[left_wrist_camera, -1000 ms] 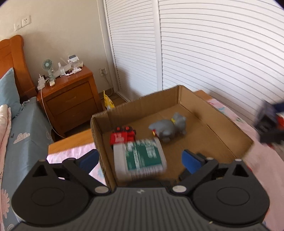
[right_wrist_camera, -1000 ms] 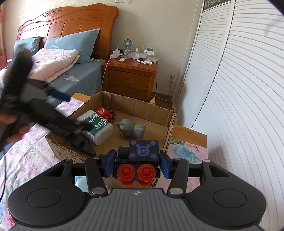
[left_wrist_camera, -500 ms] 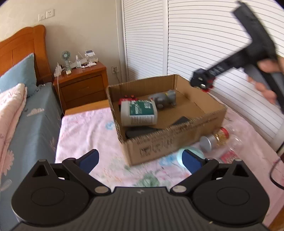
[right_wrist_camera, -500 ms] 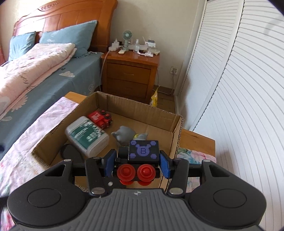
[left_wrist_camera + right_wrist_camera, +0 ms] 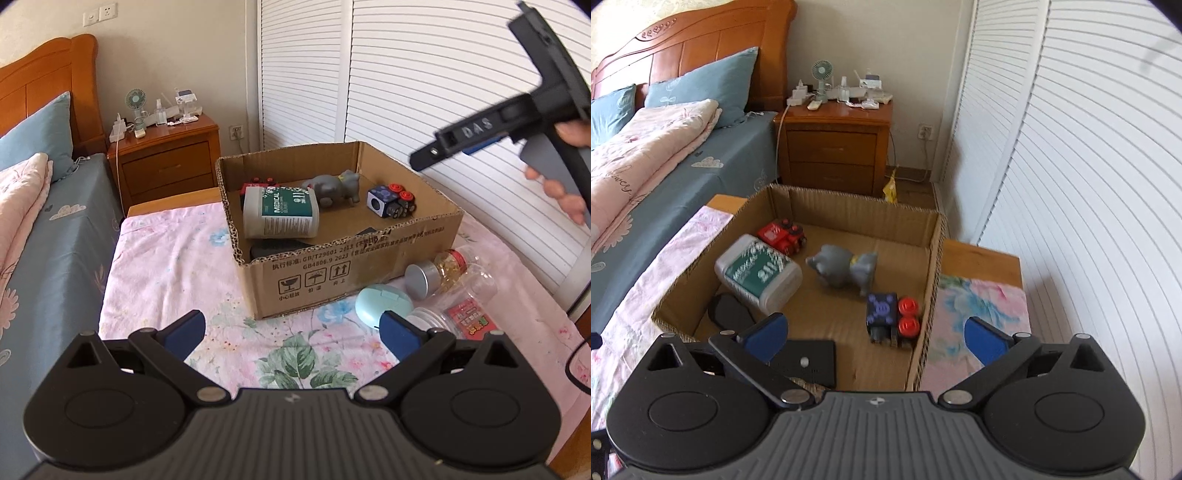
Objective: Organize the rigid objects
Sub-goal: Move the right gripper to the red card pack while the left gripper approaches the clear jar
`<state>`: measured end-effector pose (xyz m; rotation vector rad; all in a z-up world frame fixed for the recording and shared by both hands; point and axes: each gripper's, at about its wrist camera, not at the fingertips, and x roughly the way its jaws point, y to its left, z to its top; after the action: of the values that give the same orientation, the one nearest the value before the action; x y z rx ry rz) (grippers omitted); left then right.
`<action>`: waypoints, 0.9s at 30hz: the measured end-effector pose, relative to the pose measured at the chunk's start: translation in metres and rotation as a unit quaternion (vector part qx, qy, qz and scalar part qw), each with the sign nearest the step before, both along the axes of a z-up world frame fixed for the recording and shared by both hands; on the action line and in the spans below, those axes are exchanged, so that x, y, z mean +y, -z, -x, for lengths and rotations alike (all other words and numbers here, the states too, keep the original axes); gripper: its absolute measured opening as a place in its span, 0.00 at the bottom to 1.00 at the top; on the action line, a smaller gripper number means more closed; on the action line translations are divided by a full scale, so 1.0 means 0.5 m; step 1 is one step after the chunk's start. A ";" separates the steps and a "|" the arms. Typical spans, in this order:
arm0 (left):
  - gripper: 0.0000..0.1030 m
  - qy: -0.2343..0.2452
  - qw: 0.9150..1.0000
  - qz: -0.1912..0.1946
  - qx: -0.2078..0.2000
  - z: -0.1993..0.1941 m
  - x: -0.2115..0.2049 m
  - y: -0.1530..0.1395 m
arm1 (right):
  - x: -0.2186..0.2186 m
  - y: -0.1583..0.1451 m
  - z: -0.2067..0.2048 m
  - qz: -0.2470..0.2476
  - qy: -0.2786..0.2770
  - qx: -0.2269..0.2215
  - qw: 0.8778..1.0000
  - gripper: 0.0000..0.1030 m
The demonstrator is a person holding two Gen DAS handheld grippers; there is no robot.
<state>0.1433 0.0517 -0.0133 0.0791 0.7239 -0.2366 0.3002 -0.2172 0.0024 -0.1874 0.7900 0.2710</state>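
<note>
A cardboard box [image 5: 369,266] [image 5: 925,295] stands on the pink flowered cloth. Inside lie a white and green medical bottle [image 5: 280,216] [image 5: 759,275], a grey toy animal [image 5: 334,186] [image 5: 846,269], a red toy [image 5: 781,236], a dark blue toy with red wheels [image 5: 391,199] [image 5: 890,319] and a flat black object [image 5: 812,362]. My left gripper [image 5: 291,328] is open and empty, low in front of the box. My right gripper [image 5: 875,332] is open and empty above the box's near right corner; it also shows in the left wrist view [image 5: 480,133].
Right of the box on the cloth lie a pale blue oval case [image 5: 382,304], a silver-lidded jar [image 5: 436,273] and a clear jar with a red label [image 5: 469,317]. A wooden nightstand [image 5: 836,147], the bed [image 5: 665,155] and white louvered doors [image 5: 1071,184] surround the table.
My right gripper opened and let go of the blue toy with red wheels, which now lies in the box. My left gripper drew back from the box, open.
</note>
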 end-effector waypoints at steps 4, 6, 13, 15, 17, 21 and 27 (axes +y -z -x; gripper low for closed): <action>0.97 -0.009 1.000 0.004 0.002 0.005 0.004 0.002 | -0.017 0.016 0.034 0.007 0.023 0.002 1.000 1.00; 0.97 -0.016 1.000 0.005 0.001 0.008 0.007 0.003 | -0.032 0.027 0.056 0.005 0.038 0.003 0.999 1.00; 0.98 -0.045 0.999 0.009 0.000 0.016 0.021 0.014 | -0.078 0.082 0.144 0.019 0.135 -0.009 0.991 1.00; 0.98 -0.049 0.999 0.012 0.001 0.015 0.022 0.021 | -0.089 0.103 0.163 0.030 0.163 -0.013 0.986 1.00; 0.98 -0.050 0.999 0.011 0.007 0.013 0.022 0.028 | -0.102 0.123 0.170 0.034 0.184 -0.008 0.982 1.00; 0.98 -0.049 0.999 0.010 0.011 0.015 0.020 0.035 | -0.110 0.146 0.175 0.032 0.186 0.014 0.982 1.00; 0.98 -0.047 0.999 0.013 0.016 0.019 0.020 0.042 | -0.074 0.164 0.180 0.034 0.157 0.030 0.987 1.00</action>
<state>0.1338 0.0619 -0.0345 0.0171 0.7546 -0.1585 0.2103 -0.2544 -0.0797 -0.1159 0.8766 -0.0486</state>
